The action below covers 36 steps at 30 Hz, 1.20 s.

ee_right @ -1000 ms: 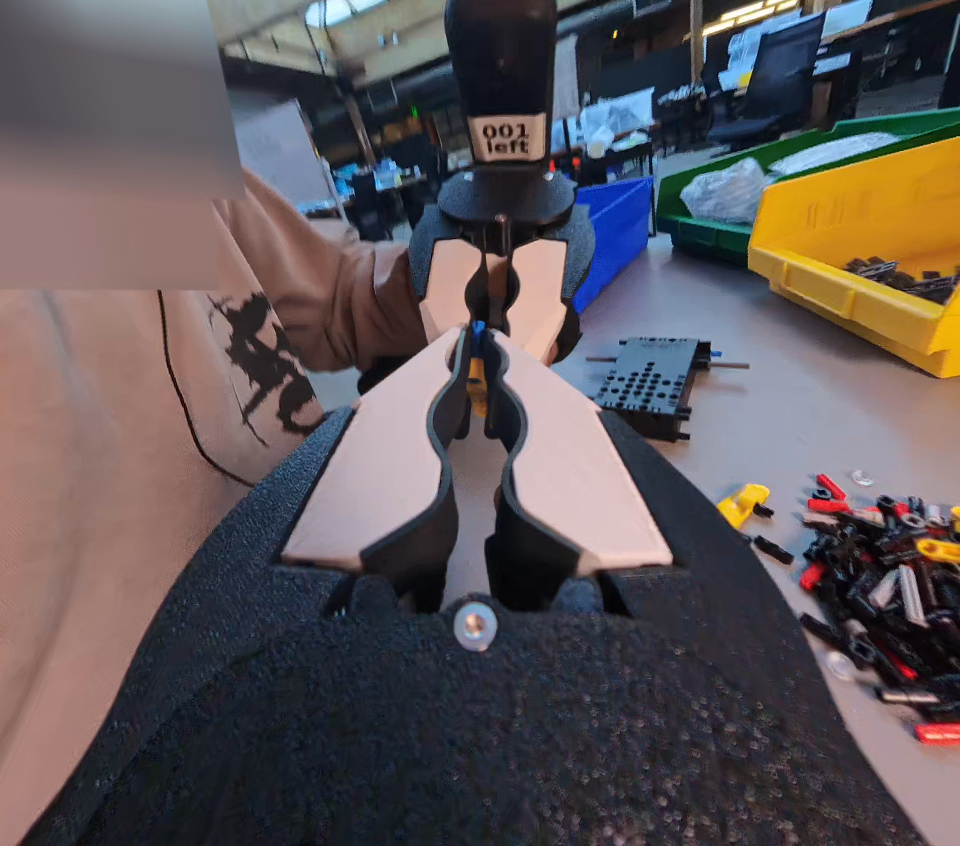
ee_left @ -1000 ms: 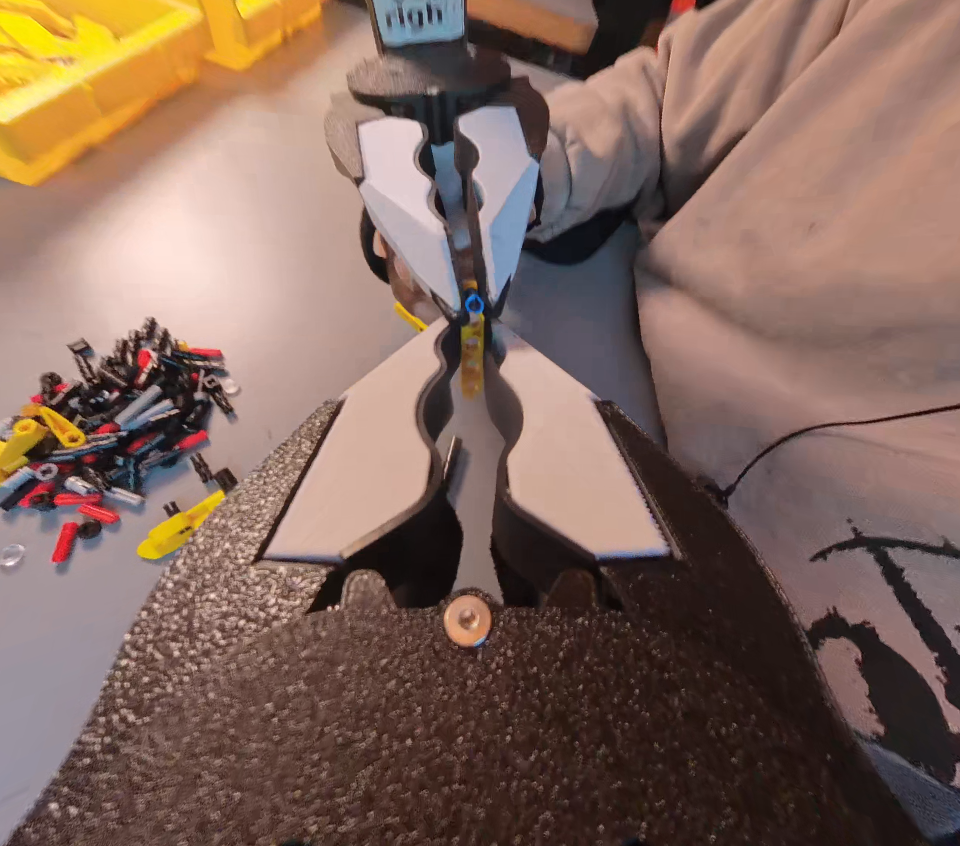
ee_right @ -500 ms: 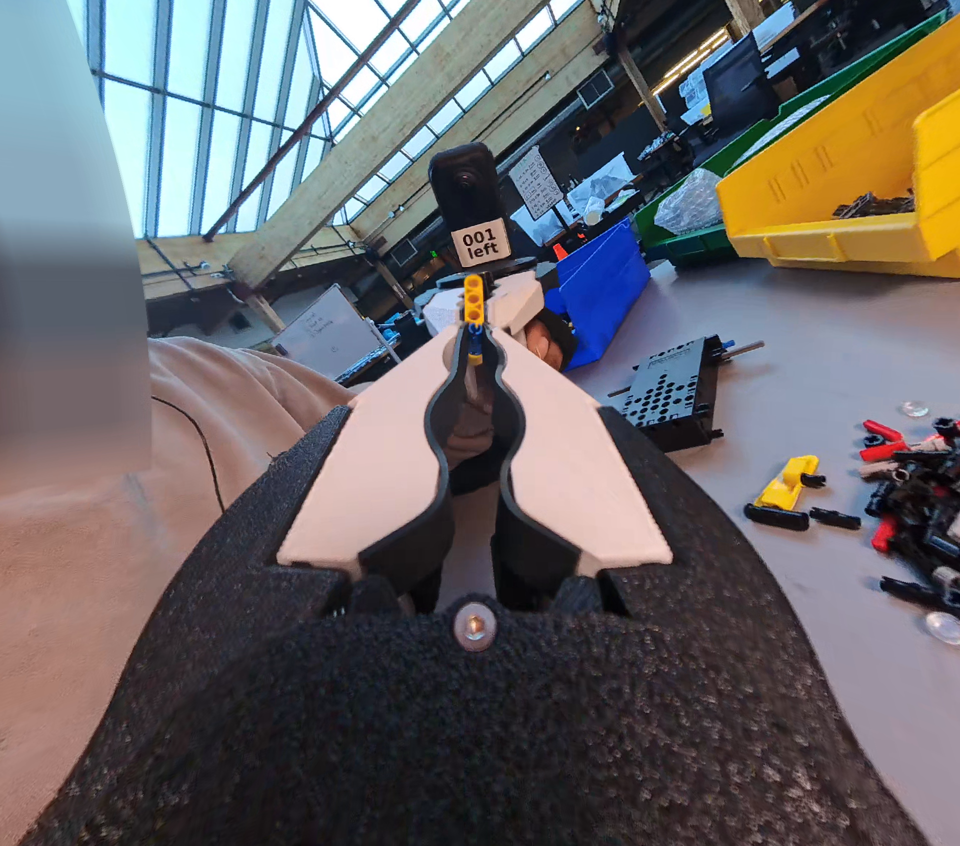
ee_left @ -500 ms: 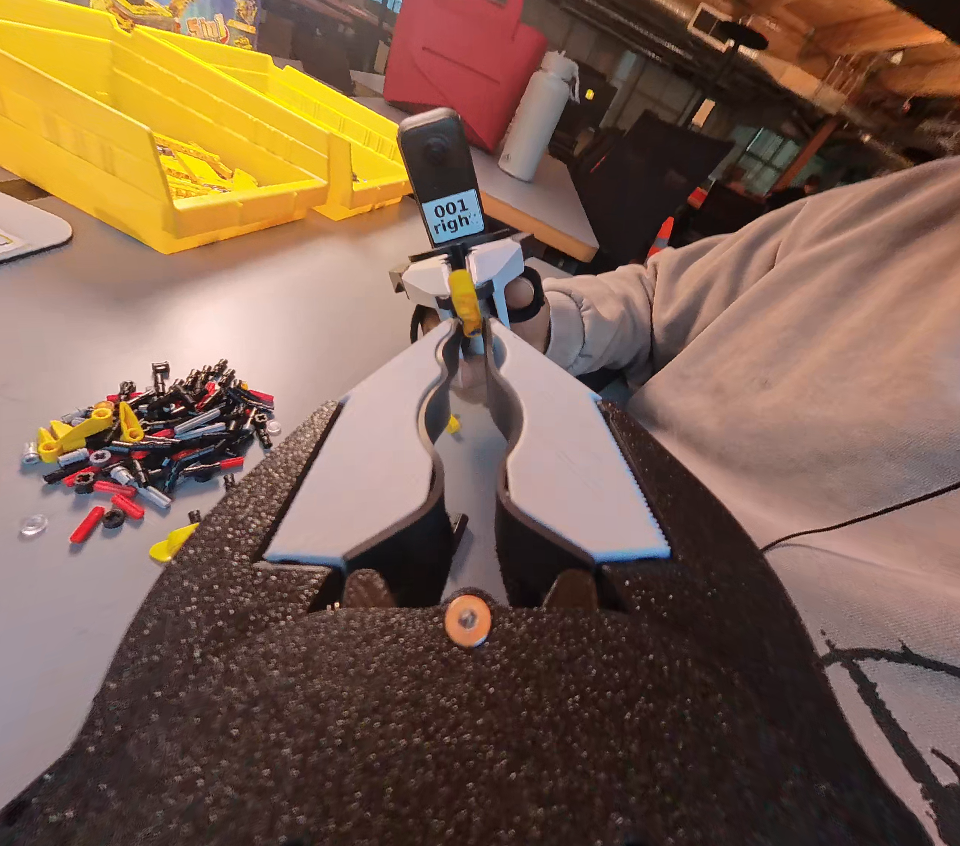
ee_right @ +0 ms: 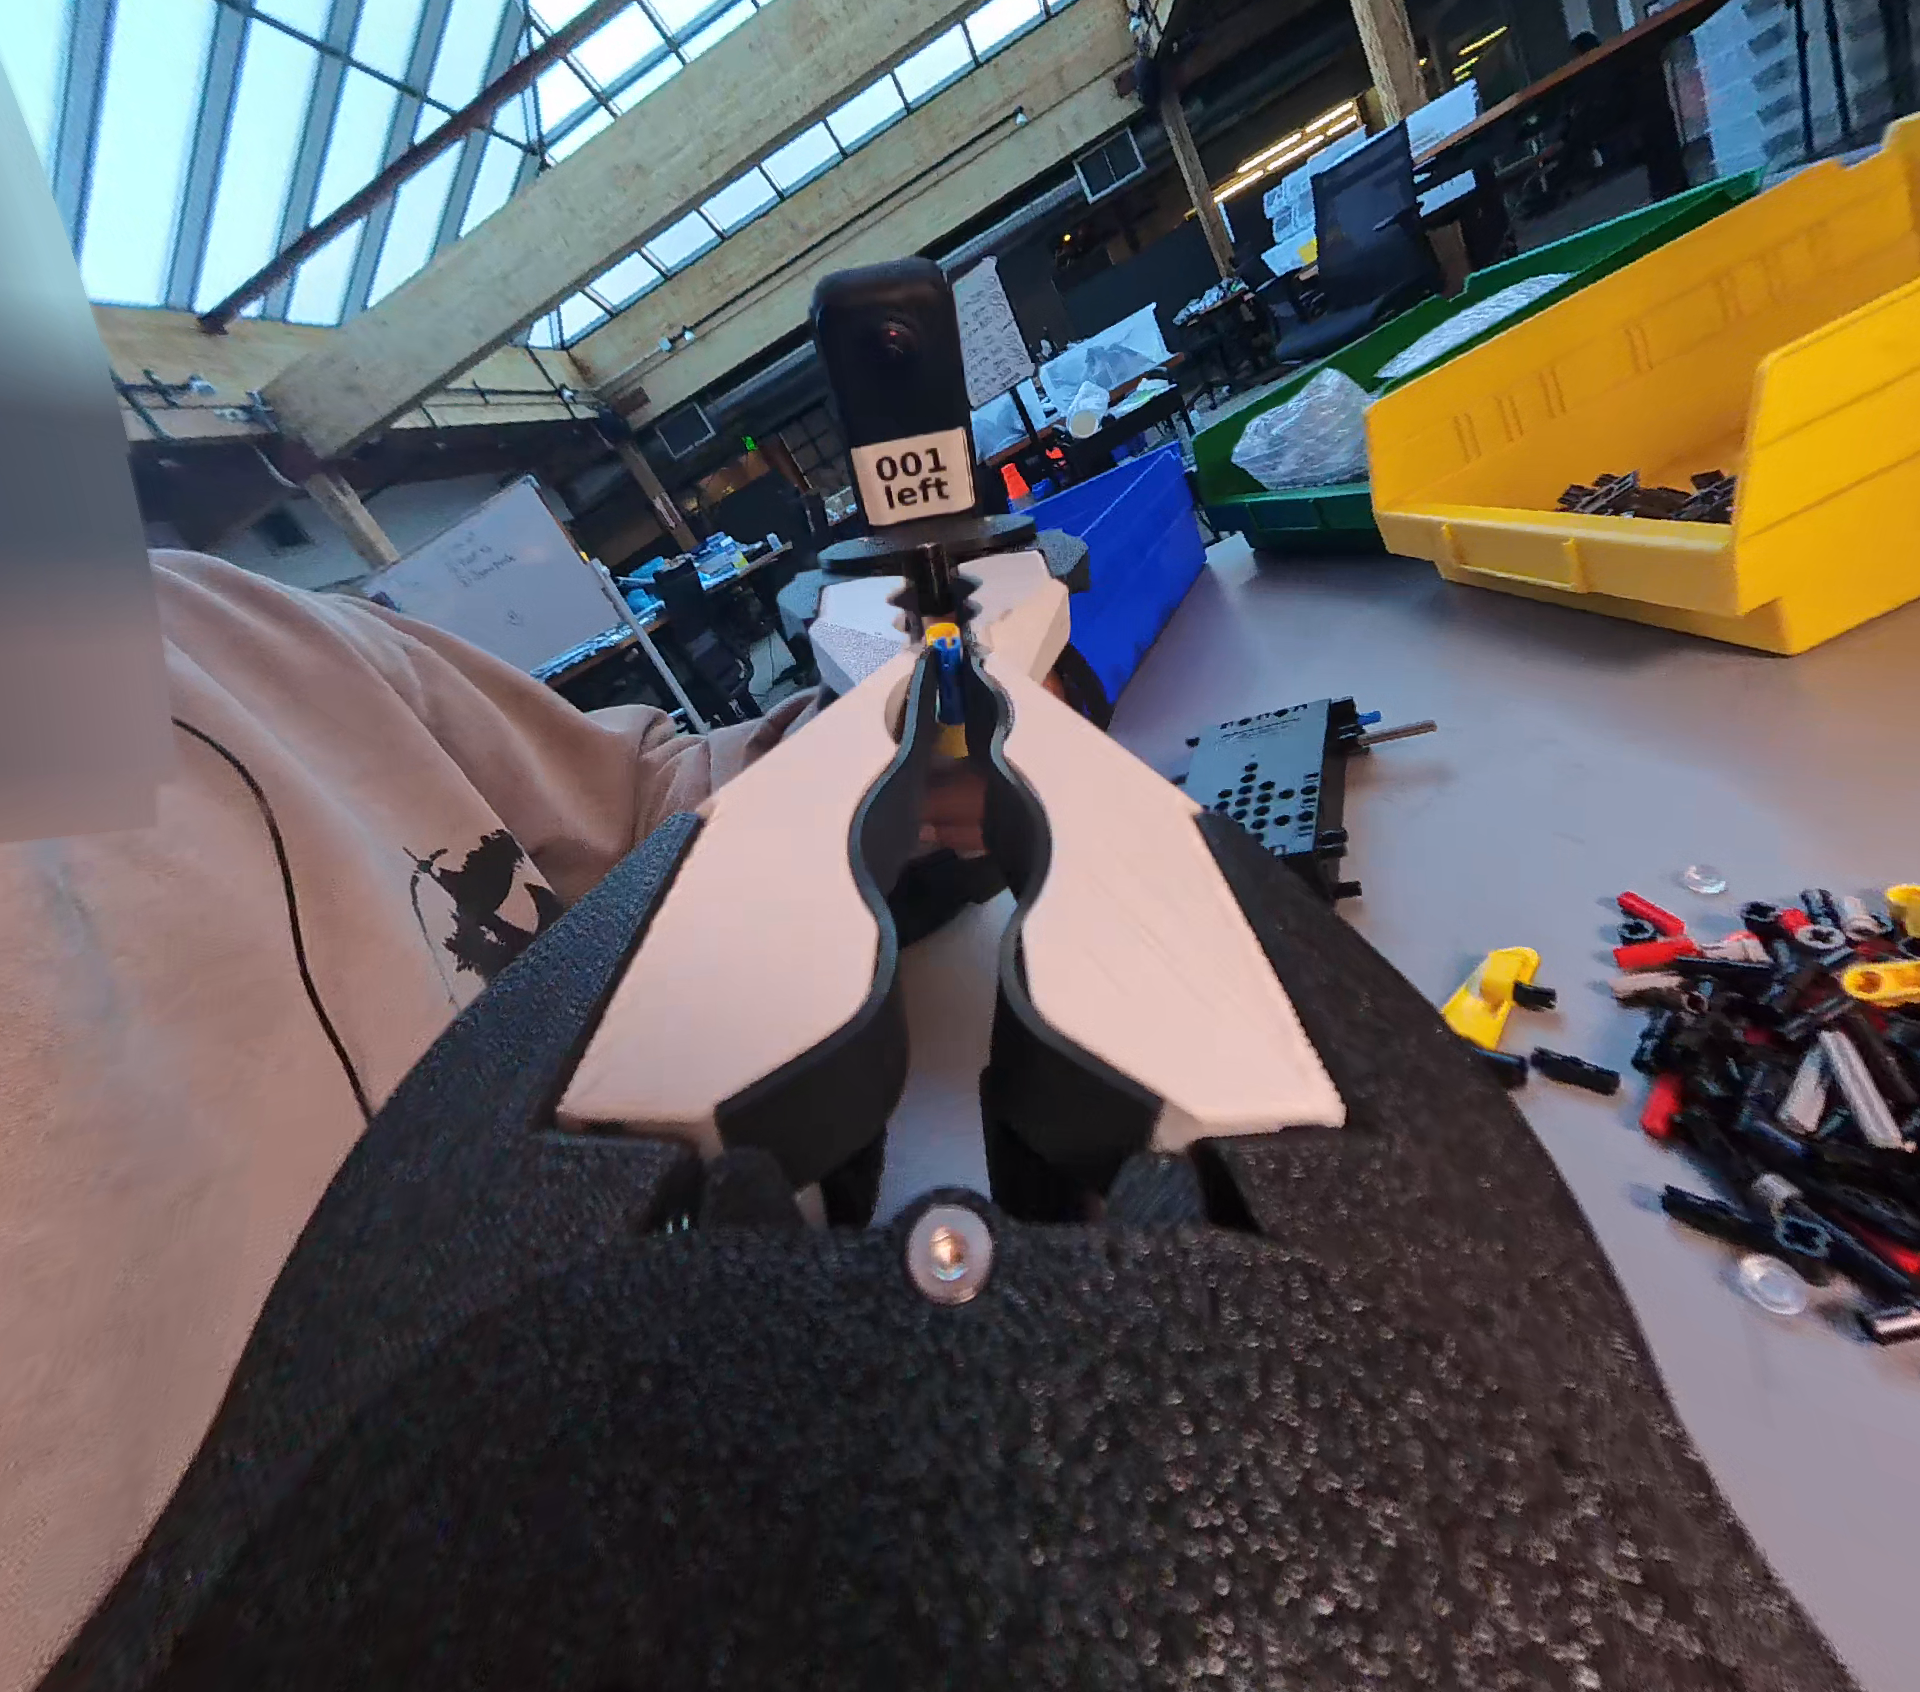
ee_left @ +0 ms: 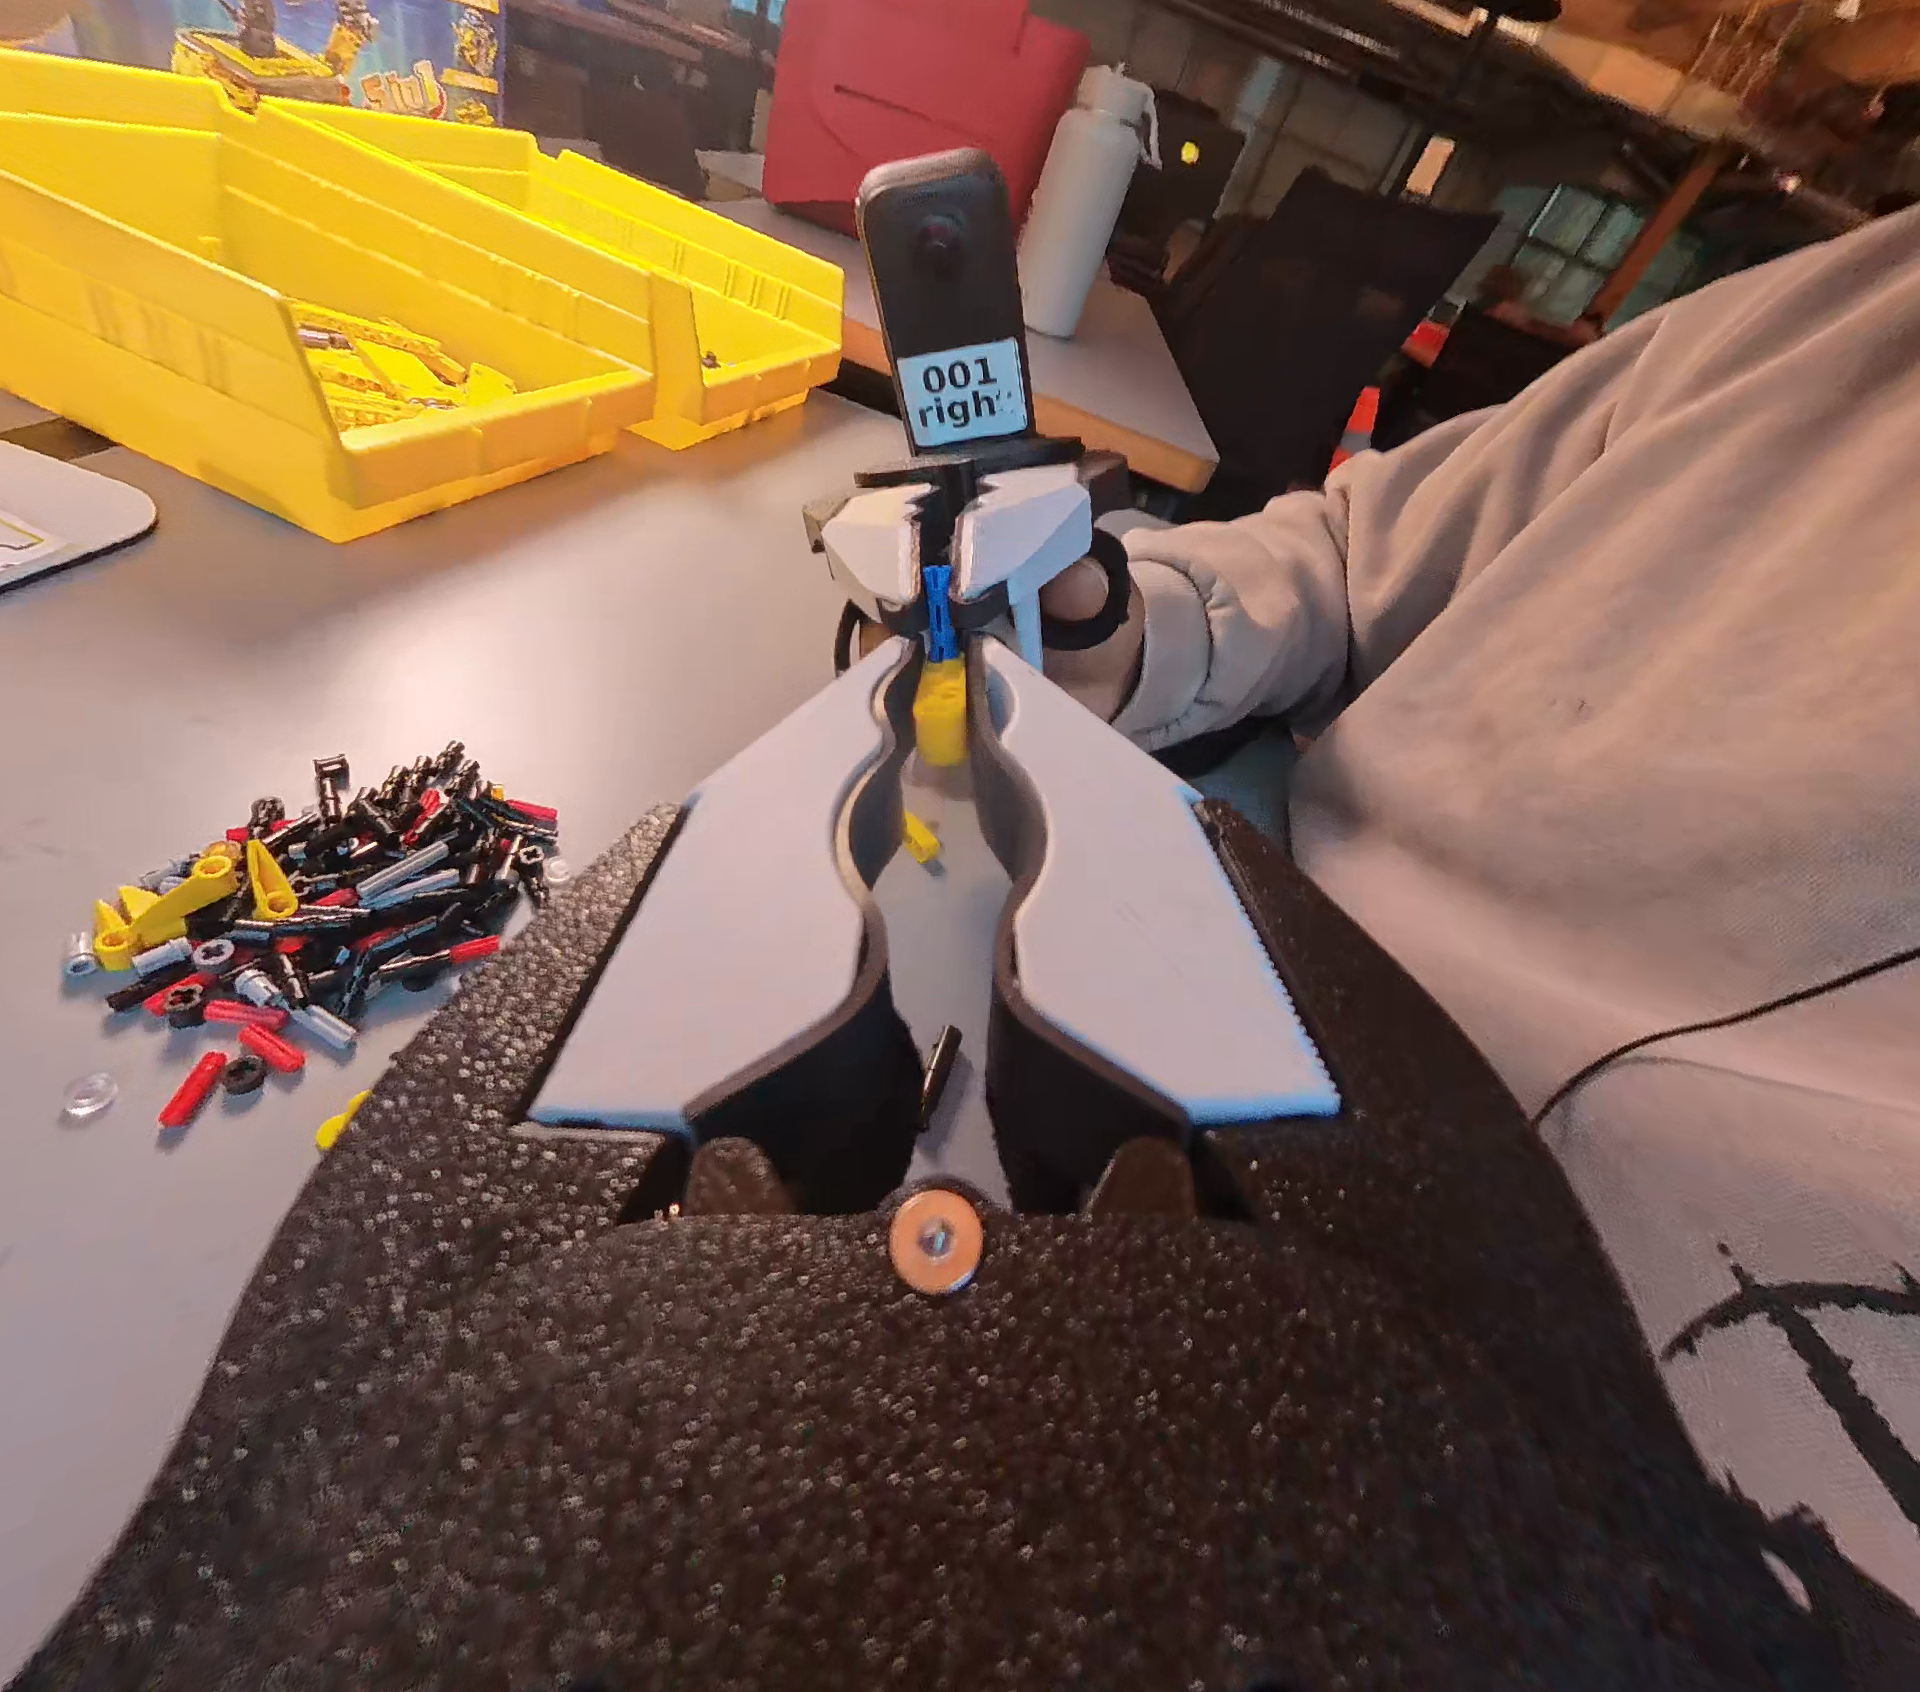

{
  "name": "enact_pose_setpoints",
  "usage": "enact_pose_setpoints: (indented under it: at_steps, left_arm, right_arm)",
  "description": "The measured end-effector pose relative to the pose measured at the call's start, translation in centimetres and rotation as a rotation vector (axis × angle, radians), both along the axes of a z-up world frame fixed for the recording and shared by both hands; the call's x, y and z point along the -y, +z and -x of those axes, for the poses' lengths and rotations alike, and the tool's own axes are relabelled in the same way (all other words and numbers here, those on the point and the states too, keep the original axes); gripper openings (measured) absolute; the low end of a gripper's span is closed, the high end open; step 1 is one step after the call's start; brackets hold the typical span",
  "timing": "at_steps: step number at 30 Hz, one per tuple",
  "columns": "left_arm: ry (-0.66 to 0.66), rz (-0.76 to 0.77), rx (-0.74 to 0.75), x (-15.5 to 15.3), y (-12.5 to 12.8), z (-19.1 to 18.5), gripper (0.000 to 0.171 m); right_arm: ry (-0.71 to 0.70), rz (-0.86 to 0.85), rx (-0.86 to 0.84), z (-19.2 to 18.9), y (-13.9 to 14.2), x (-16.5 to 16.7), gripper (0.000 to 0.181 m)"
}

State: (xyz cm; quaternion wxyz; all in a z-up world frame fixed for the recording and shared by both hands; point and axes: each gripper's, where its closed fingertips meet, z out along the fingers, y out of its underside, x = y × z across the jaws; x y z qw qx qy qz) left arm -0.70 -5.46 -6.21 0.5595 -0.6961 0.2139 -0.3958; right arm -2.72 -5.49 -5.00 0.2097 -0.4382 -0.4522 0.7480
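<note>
My two grippers meet tip to tip above the grey table [ee_left: 520, 655]. My left gripper [ee_left: 940, 686] is shut on a short yellow beam [ee_left: 938, 712]. A blue pin [ee_left: 937, 603] sticks out of the beam's far end into the tips of my right gripper [ee_left: 940, 603]. In the right wrist view my right gripper [ee_right: 945, 676] is shut on the blue pin [ee_right: 944, 671]. The yellow beam [ee_right: 941, 632] shows just beyond it, at the left gripper [ee_right: 938, 619]. A person's hands and beige sleeves hold both tools.
A pile of small black, red, grey and yellow parts [ee_left: 312, 904] lies on the table and also shows in the right wrist view [ee_right: 1787, 1050]. Yellow bins [ee_left: 312, 312] [ee_right: 1662, 499] stand at the back. A black perforated plate [ee_right: 1273, 785] and a loose yellow piece [ee_right: 1491, 988] lie nearby. The grippers are tip to tip, or close to it. From either gripper's tips it is about 15 cm to the loose yellow piece [ee_right: 1491, 988].
Both grippers tilted up from the table. Half a second ago they were apart, with beam and pin at the right gripper. Now the tips are together again and the left gripper holds the beam.
</note>
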Motion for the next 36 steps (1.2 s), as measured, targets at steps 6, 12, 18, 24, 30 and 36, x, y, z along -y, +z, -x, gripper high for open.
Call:
enact_pose_setpoints:
  at_steps: [6,12,18,24,30,36]
  left_arm:
    - [-0.029,0.022,-0.037,0.4,-0.9,-0.2,0.007]
    - [-0.007,0.021,-0.107,-0.3,-1.1,-0.5,0.008]
    - [-0.049,0.070,-0.183,-0.5,-2.2,-0.6,0.008]
    - [-0.114,0.178,-0.351,1.0,-7.8,-2.6,0.007]
    - [-0.015,0.109,-0.352,-0.5,-5.0,-0.5,0.006]
    - [0.053,0.090,-0.290,-0.9,-5.5,1.1,0.006]
  right_arm:
    - [0.014,0.024,0.014,-0.4,-0.6,0.3,0.001]
    - [0.003,-0.123,0.004,-0.4,-0.4,-0.3,0.000]
    - [-0.034,-0.252,0.029,-0.2,-1.2,-0.4,0.000]
    - [-0.148,-0.284,-0.221,-2.8,6.9,-3.1,0.002]
    - [-0.224,-0.272,-0.142,-3.0,4.6,-6.3,0.002]
    - [-0.814,-0.521,0.169,-4.7,0.7,-23.2,0.003]
